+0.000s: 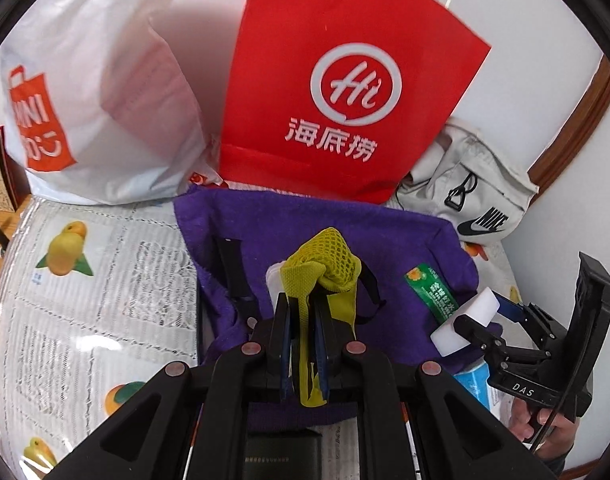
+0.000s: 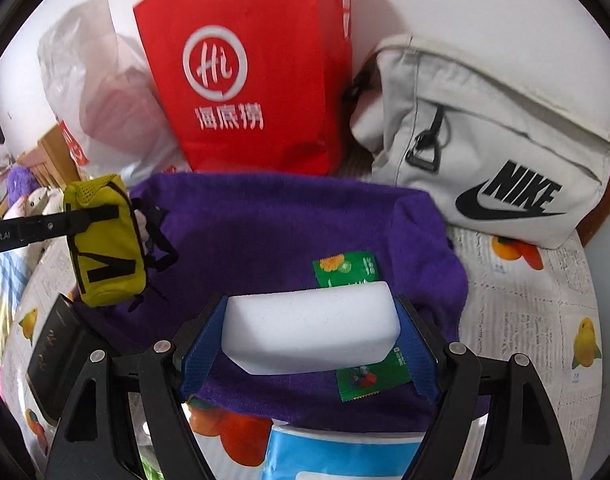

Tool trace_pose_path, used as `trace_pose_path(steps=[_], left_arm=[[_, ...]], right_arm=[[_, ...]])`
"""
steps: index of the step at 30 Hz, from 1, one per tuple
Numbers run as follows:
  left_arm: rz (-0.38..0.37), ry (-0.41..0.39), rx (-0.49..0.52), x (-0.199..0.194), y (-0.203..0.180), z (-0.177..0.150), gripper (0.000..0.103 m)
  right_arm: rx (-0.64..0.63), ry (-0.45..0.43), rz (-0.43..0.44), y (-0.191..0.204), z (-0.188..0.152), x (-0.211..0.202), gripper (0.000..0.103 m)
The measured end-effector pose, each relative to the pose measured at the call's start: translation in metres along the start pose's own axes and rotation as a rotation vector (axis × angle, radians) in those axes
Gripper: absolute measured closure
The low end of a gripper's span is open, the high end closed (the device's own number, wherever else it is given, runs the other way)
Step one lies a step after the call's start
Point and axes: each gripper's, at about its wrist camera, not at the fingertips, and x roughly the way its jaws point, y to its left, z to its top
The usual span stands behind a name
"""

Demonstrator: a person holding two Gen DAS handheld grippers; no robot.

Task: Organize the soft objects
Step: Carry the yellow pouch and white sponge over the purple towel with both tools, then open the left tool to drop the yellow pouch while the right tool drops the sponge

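A fruit-print tablecloth [image 1: 85, 300] carries a purple towel [image 2: 285, 232] and red bag [image 1: 345, 80].

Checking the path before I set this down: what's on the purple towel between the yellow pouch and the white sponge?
Bare purple towel separates the yellow pouch from the white sponge, seen from the right wrist.

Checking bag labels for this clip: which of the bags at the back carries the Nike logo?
The off-white fabric bag at the right, lying beside the wall. The red paper bag bears a "Hi" logo, and the white plastic bag an orange Miniso print.
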Motion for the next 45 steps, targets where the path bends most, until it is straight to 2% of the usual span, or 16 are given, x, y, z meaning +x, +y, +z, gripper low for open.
trace_pose_path(steps=[5, 10, 16, 23, 28, 33, 39, 45], left_arm=[[-0.013, 0.038, -0.001, 0.016, 0.0, 0.001, 0.092], [0.01, 0.061, 0.005, 0.027, 0.0, 0.002, 0.091], [0.069, 0.095, 0.026, 0.04, -0.003, 0.0, 0.086], [0.087, 0.108, 0.044, 0.045, -0.006, -0.003, 0.085], [0.1, 0.111, 0.052, 0.045, -0.006, -0.003, 0.079], [0.111, 0.104, 0.053, 0.04, -0.007, -0.002, 0.061], [0.113, 0.068, 0.059, 0.019, -0.007, -0.001, 0.046], [0.162, 0.031, 0.033, -0.011, 0.0, -0.006, 0.042]], right_arm=[[-0.008, 0.063, -0.009, -0.001, -0.001, 0.015, 0.023], [-0.028, 0.089, -0.011, 0.001, -0.001, 0.022, 0.022], [-0.054, 0.1, -0.023, 0.004, 0.002, 0.026, 0.022], [-0.088, 0.098, -0.04, 0.01, 0.003, 0.029, 0.022], [-0.124, 0.09, -0.055, 0.016, 0.002, 0.028, 0.021], [-0.139, 0.062, -0.086, 0.018, 0.003, 0.024, 0.015], [-0.111, 0.03, -0.093, 0.017, 0.008, 0.009, 0.015], [-0.054, -0.018, -0.073, 0.014, 0.007, -0.02, 0.015]])
